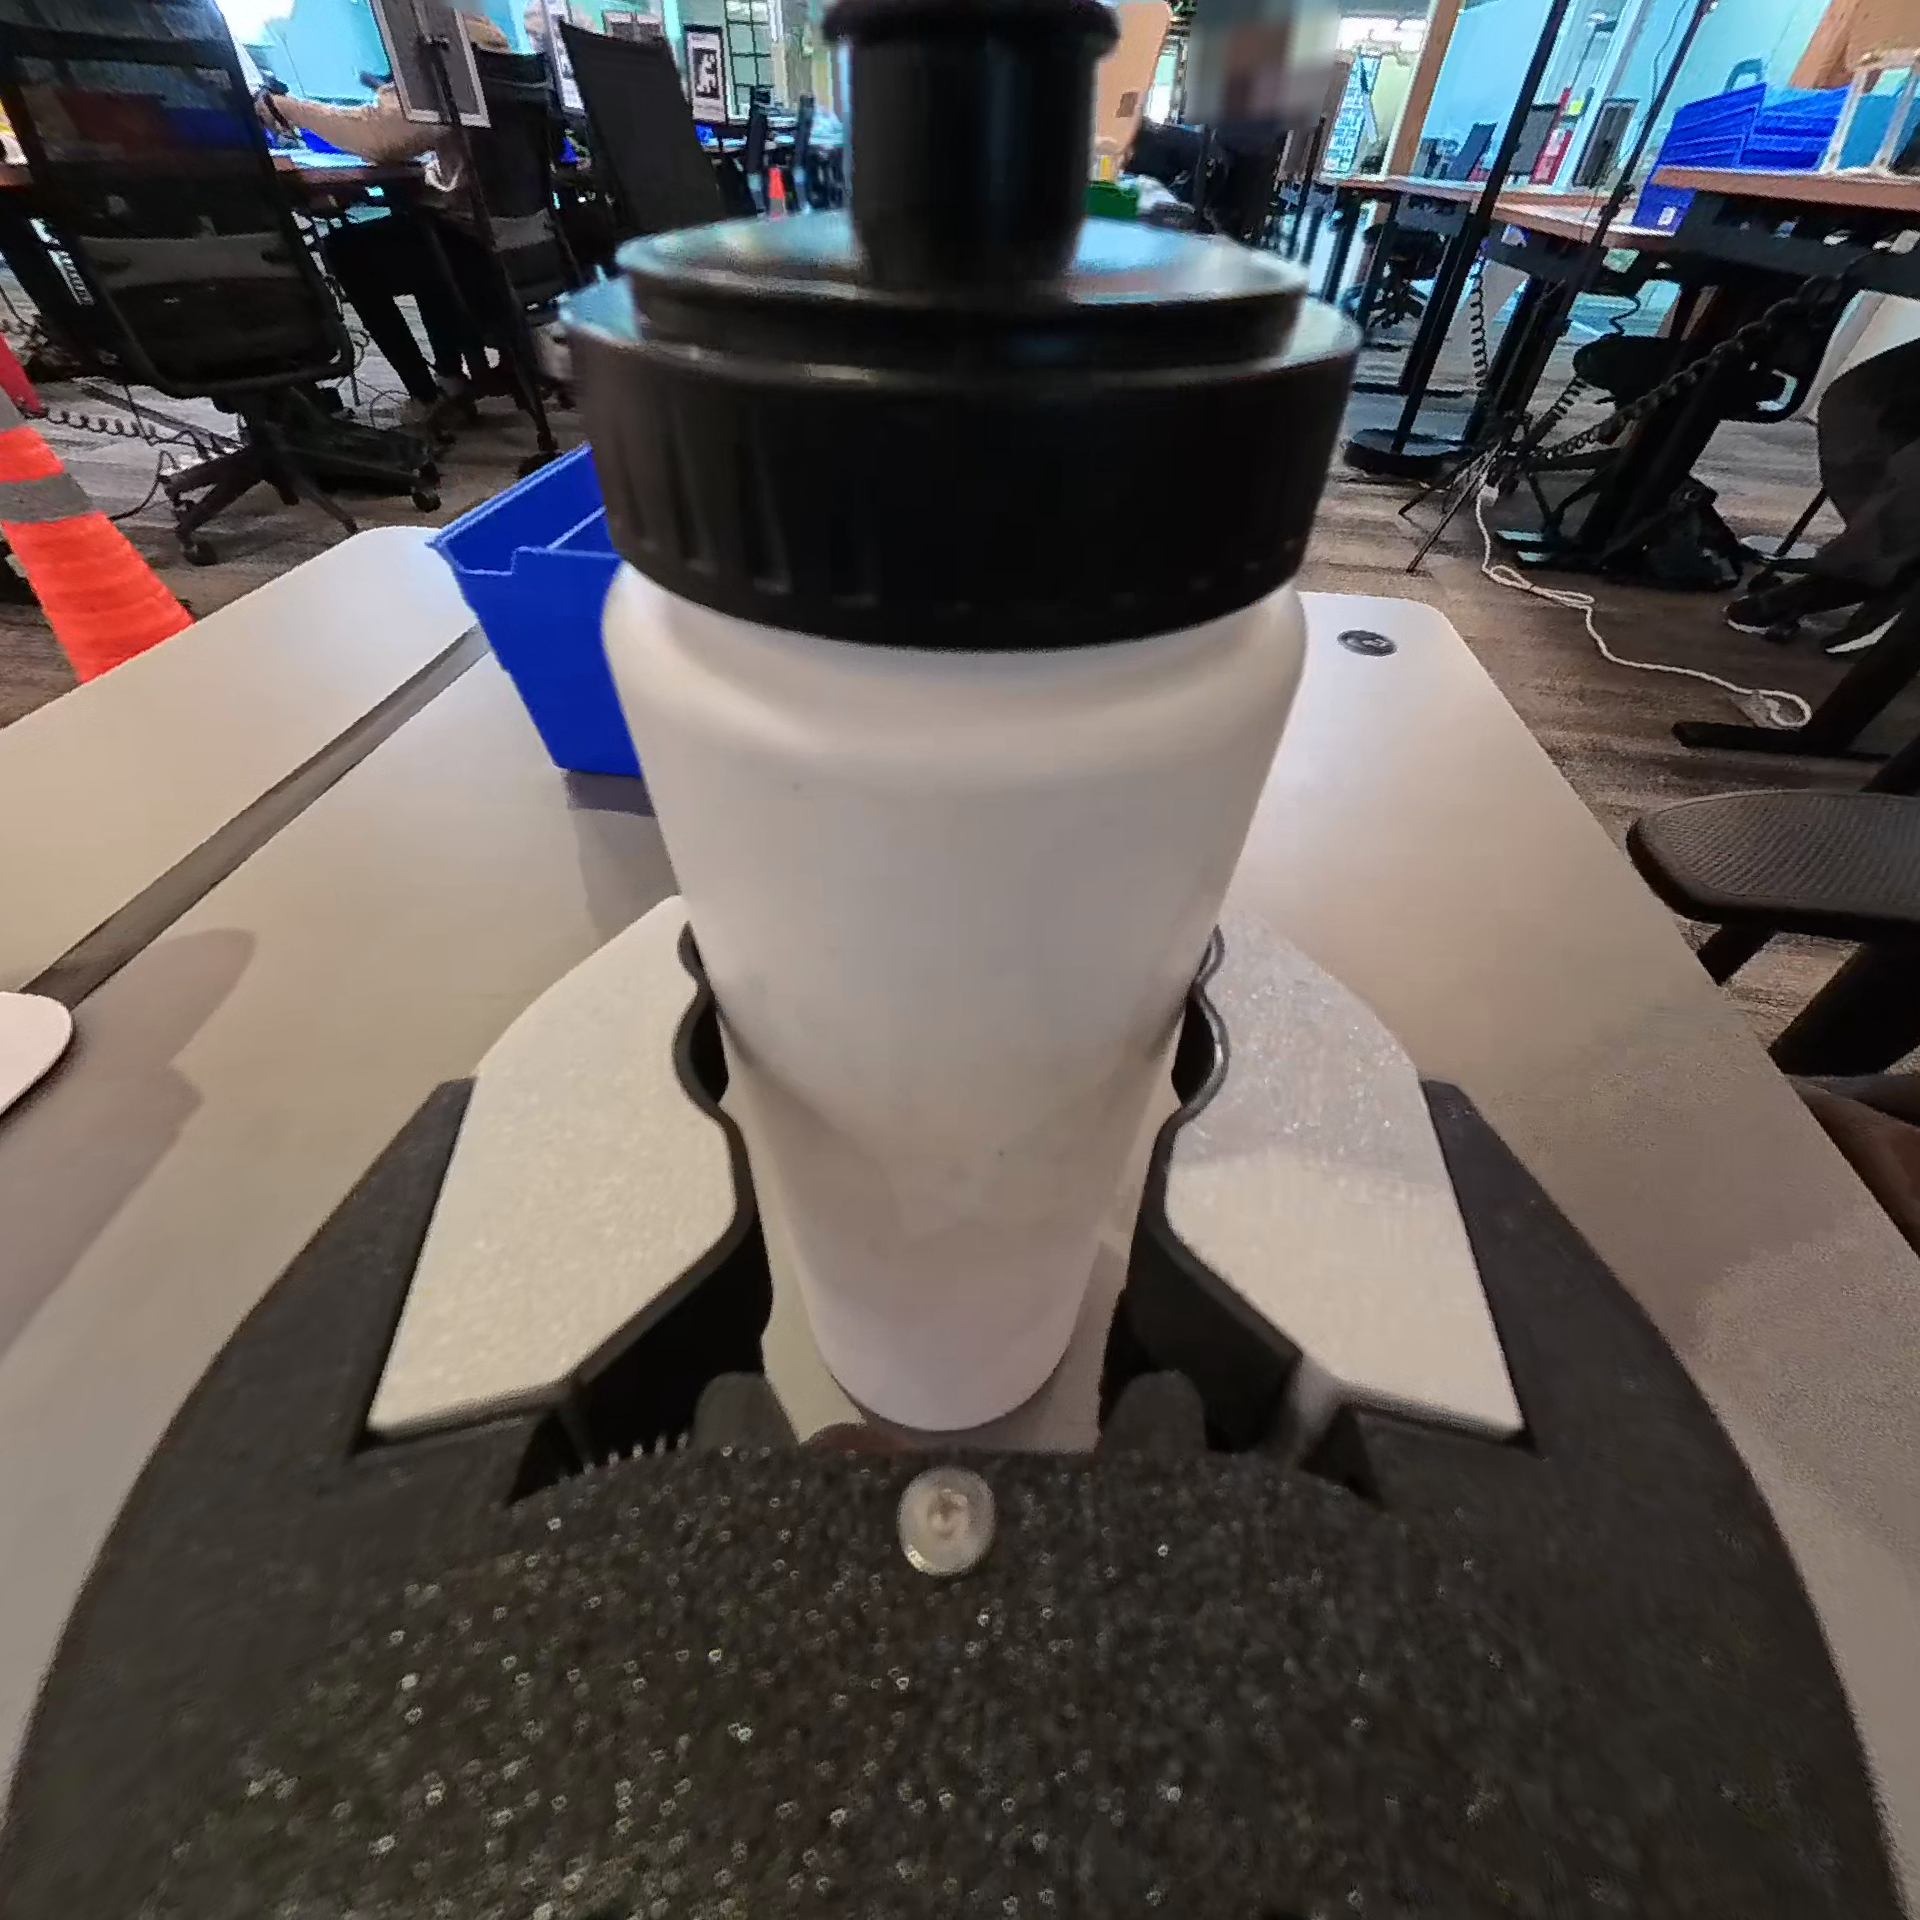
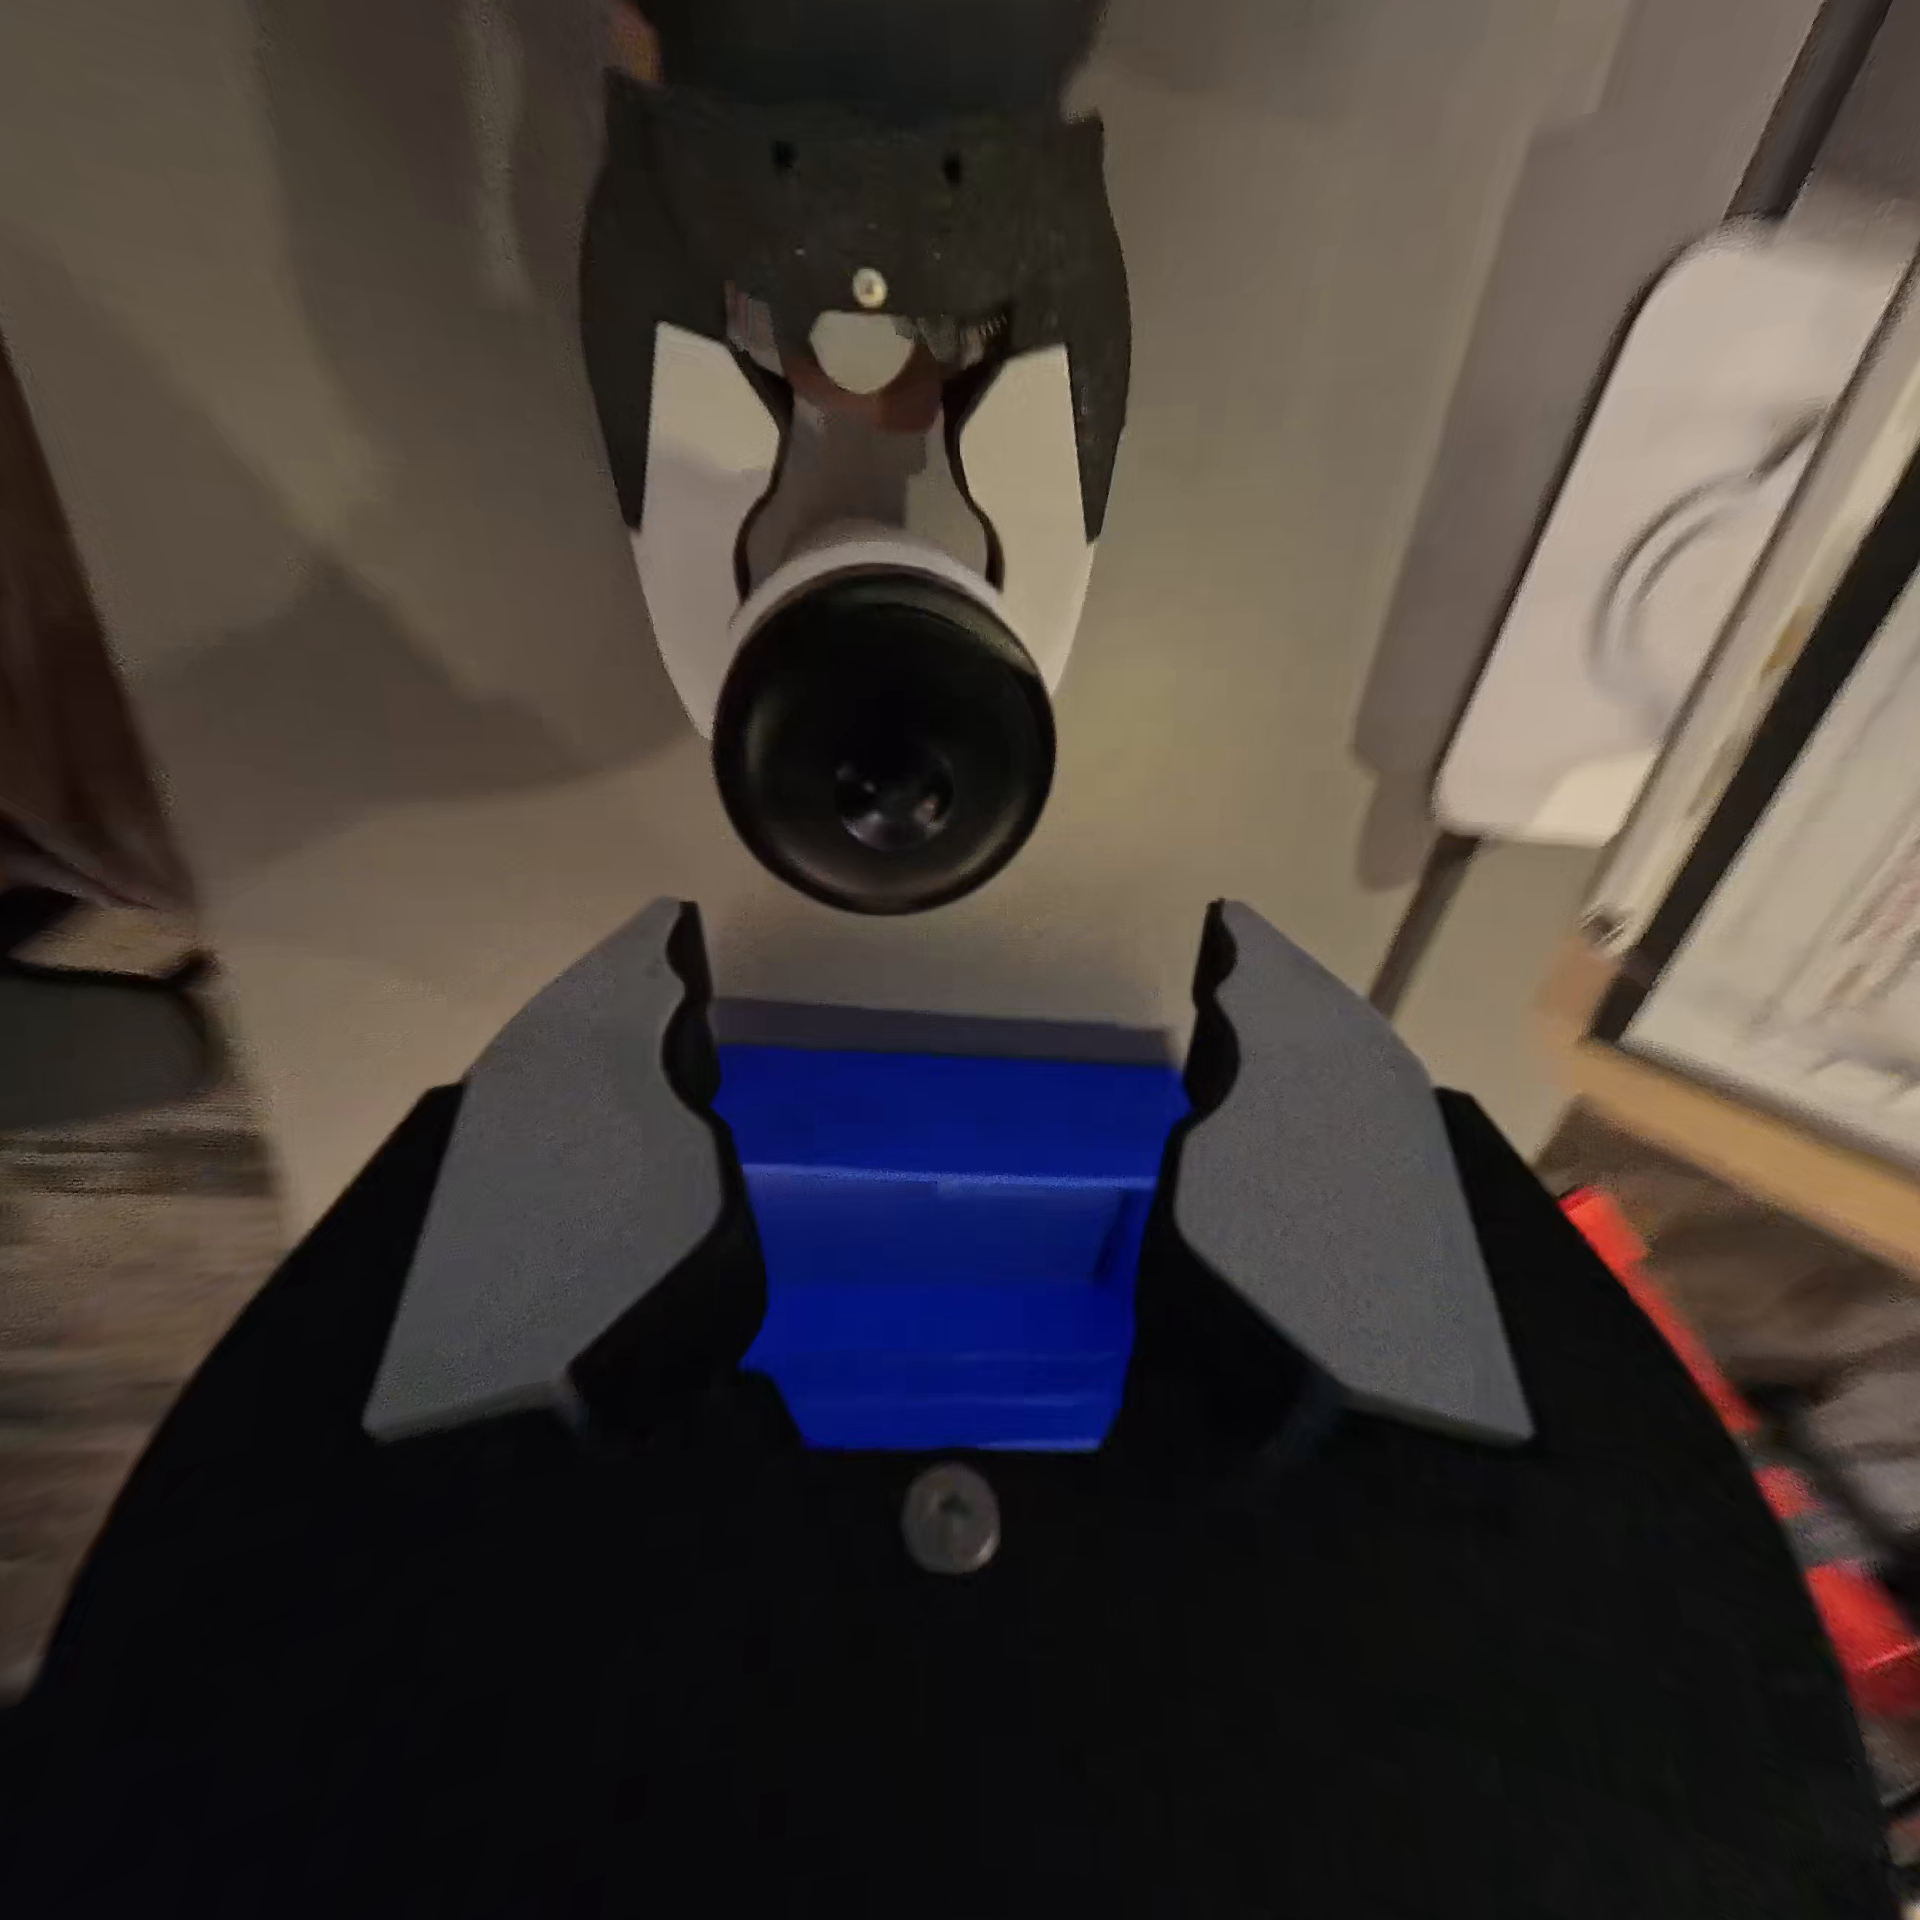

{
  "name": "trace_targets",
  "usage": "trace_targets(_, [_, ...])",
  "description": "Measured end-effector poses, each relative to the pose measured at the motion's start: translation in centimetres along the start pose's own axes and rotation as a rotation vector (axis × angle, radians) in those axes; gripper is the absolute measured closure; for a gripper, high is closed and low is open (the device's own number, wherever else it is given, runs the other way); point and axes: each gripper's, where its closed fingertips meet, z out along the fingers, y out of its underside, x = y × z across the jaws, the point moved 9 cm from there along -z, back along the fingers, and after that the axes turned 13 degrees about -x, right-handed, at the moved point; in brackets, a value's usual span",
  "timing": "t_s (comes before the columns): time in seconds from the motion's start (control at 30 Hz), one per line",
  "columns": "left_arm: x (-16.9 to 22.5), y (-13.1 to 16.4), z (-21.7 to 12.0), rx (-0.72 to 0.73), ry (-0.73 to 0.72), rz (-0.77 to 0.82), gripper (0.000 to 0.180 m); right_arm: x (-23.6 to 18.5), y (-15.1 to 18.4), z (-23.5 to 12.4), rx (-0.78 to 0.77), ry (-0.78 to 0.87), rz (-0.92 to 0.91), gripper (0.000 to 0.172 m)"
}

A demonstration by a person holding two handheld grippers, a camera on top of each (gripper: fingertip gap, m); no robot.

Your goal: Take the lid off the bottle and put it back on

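A white bottle [image 1: 956,935] with a black screw lid [image 1: 956,468] and spout stands upright between my left gripper's [image 1: 951,997] fingers. Both pads press on its sides, so the left gripper is shut on the bottle. The right wrist view looks down on the lid [image 2: 883,743], with the left gripper [image 2: 868,520] clamped on the bottle body behind it. My right gripper [image 2: 951,966] is open and empty. Its fingertips are just short of the lid and do not touch it.
A blue bin [image 1: 540,623] stands on the grey table [image 1: 312,935] behind the bottle; it shows between my right fingers [image 2: 935,1247]. A white flat device [image 2: 1662,520] lies to the right. An orange cone [image 1: 73,540] and office chairs stand beyond the table.
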Motion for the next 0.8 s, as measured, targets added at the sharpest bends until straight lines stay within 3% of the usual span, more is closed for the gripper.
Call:
trace_targets(0.1, [0.1, 0.0, 0.1, 0.002, 0.007, 0.007, 0.096, 0.2, 1.1, 0.8, 0.119, 0.071, -0.186, 0.084])
trace_targets(0.23, [-0.1, 0.1, 0.0, 0.008, 0.017, 0.000, 0.096, 0.3, 1.5, 2.1, 0.155, -0.046, -0.282, 0.087])
trace_targets(0.5, [-0.3, 0.2, -0.2, 0.009, 0.039, -0.003, 0.096, 0.1, -0.8, 2.4, 0.253, -0.005, -0.527, 0.086])
trace_targets(0.6, [-0.2, 0.1, -0.1, 0.005, 0.038, 0.001, 0.095, 0.2, -1.2, 3.6, 0.203, 0.002, -0.590, 0.100])
trace_targets(0.8, [0.0, 0.1, 0.0, 0.005, 0.042, 0.000, 0.096, 0.1, -1.2, 3.8, 0.184, -0.013, -0.547, 0.101])
